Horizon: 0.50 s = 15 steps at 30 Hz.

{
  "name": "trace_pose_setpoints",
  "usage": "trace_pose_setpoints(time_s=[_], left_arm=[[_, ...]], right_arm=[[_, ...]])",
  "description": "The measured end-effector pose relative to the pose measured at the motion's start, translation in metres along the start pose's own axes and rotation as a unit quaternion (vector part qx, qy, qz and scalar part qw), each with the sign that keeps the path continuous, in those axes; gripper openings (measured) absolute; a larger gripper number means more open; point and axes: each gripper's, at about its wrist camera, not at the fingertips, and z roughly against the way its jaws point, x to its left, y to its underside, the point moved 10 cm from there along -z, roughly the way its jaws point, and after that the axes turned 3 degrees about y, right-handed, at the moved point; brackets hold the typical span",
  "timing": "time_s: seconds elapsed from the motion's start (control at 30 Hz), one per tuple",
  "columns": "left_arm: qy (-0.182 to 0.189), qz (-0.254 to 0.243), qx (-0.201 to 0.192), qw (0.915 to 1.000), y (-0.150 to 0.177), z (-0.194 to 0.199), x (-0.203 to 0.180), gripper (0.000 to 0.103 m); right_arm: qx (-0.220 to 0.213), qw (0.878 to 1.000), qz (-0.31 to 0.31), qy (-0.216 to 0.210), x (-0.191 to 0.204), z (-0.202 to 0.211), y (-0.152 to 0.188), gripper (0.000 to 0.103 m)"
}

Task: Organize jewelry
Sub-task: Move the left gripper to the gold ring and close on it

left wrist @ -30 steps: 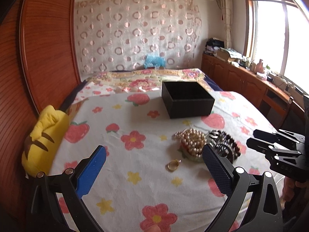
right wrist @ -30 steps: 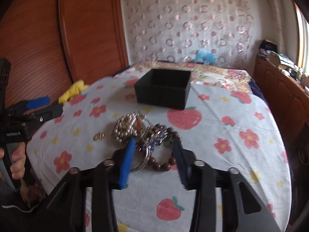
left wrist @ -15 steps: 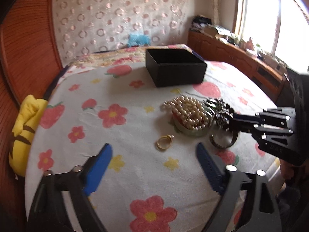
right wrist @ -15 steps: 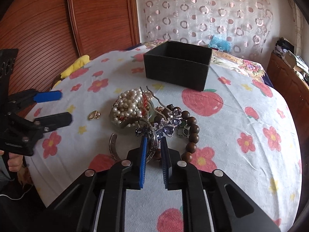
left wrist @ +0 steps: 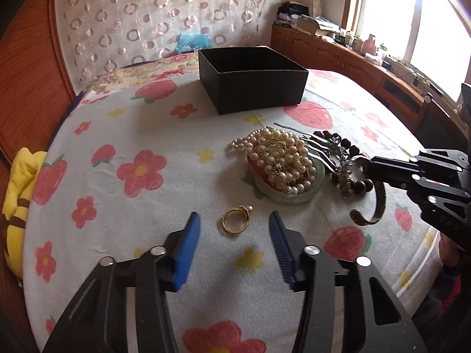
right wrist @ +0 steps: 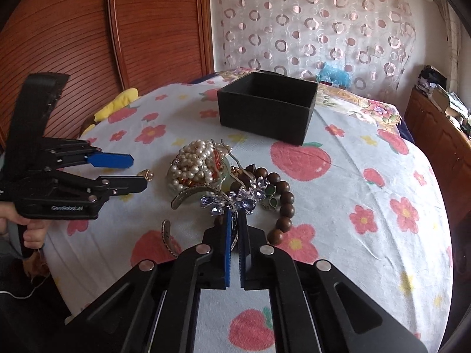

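A gold ring (left wrist: 235, 220) lies on the flowered cloth between the blue pads of my left gripper (left wrist: 234, 216). Its jaws are closing and neither pad touches the ring. Just right of it, a pearl necklace (left wrist: 279, 158) is heaped on a green bangle (left wrist: 291, 197), beside a crystal hair comb (right wrist: 232, 200) and a brown bead bracelet (right wrist: 285, 200). My right gripper (right wrist: 234, 216) is shut on the rim of a metal cuff bangle (right wrist: 167, 235), right behind the crystal comb. The open black box (left wrist: 253, 88) stands empty behind the pile.
A yellow plush toy (left wrist: 17, 206) lies at the cloth's left edge against the wooden panel (right wrist: 73, 44). A wooden sideboard (left wrist: 368, 64) with clutter runs under the window at the right. The cloth's front edge drops off just below both grippers.
My left gripper has sunk toward the gold ring and its jaws have narrowed around it. The right gripper's jaws have closed onto the cuff bangle, barely moving otherwise.
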Motion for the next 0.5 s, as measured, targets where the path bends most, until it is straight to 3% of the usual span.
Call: trace_pose_setpoints(time_s=[0.23, 0.5], left_arm=[[-0.002, -0.001, 0.005, 1.0000, 0.000, -0.004, 0.000, 0.019], [-0.005, -0.007, -0.007, 0.9999, -0.006, 0.000, -0.002, 0.017]], right_arm=[[-0.016, 1.000, -0.013, 0.002, -0.008, 0.017, -0.002, 0.005], [-0.024, 1.000, -0.015, 0.009, -0.016, 0.022, -0.009, 0.005]])
